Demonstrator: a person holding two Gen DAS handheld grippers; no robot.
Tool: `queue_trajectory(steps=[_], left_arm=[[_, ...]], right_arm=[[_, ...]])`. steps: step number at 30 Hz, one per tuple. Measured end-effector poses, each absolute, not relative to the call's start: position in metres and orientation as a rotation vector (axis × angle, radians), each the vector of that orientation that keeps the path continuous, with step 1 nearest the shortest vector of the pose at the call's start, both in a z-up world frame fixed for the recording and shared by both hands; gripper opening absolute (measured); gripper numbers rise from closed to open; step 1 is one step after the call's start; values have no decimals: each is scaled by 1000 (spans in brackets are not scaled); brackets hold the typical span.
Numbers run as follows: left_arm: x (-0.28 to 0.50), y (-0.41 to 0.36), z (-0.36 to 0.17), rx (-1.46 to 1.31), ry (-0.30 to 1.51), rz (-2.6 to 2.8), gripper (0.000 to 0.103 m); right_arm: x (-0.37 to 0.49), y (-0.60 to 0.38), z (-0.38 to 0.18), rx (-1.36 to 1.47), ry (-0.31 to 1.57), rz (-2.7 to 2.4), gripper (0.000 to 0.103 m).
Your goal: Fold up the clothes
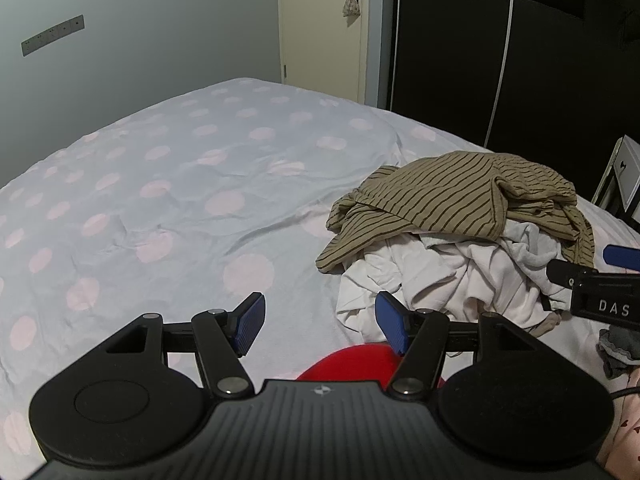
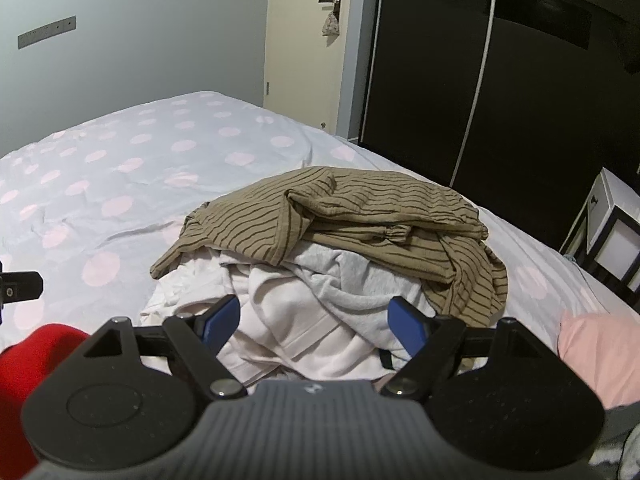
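A heap of clothes lies on the bed's right side: a tan striped garment (image 1: 456,196) (image 2: 344,216) on top, white (image 1: 452,280) (image 2: 304,332) and light grey (image 2: 352,276) pieces under it. My left gripper (image 1: 320,326) stands open over the bedsheet, just left of the heap, with a red cloth (image 1: 352,362) below its jaws. My right gripper (image 2: 316,322) hangs open above the heap's near edge, its blue pads apart from the white fabric. The right gripper's body (image 1: 600,292) shows at the left wrist view's right edge.
The bed (image 1: 168,184) (image 2: 100,184) carries a pale blue sheet with pink dots. A dark wardrobe (image 1: 520,40), a cream door (image 1: 320,28) and a white bedside unit (image 2: 612,220) stand beyond. A pink cloth (image 2: 596,352) and a dark grey piece (image 1: 620,350) lie at the near right.
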State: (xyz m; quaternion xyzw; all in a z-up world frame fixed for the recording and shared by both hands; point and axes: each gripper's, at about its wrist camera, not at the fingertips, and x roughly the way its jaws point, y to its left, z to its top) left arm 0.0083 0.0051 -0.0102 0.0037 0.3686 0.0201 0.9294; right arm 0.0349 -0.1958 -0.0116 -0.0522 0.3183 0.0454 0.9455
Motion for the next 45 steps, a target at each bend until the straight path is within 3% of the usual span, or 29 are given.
queue_trajectory(steps=[19, 25, 26, 27, 29, 37, 45], left_arm=[[63, 34, -32, 19, 842, 115, 72], [69, 48, -35, 6, 859, 132, 72], [68, 51, -36, 1, 860, 137, 72], [68, 55, -37, -4, 861, 141, 72], [65, 60, -36, -9, 862, 149, 72], [34, 113, -24, -40, 836, 264, 72], [-19, 192, 4, -119, 767, 456, 72]], right_arm=[[161, -194, -36, -96, 705, 138, 81], [190, -182, -45, -159, 731, 110, 51], [192, -180, -43, -177, 730, 108, 40], [193, -178, -41, -196, 728, 106, 21], [195, -175, -34, -222, 722, 114, 8], [184, -126, 33, -312, 531, 222, 4], [138, -5, 89, -342, 389, 574, 3]])
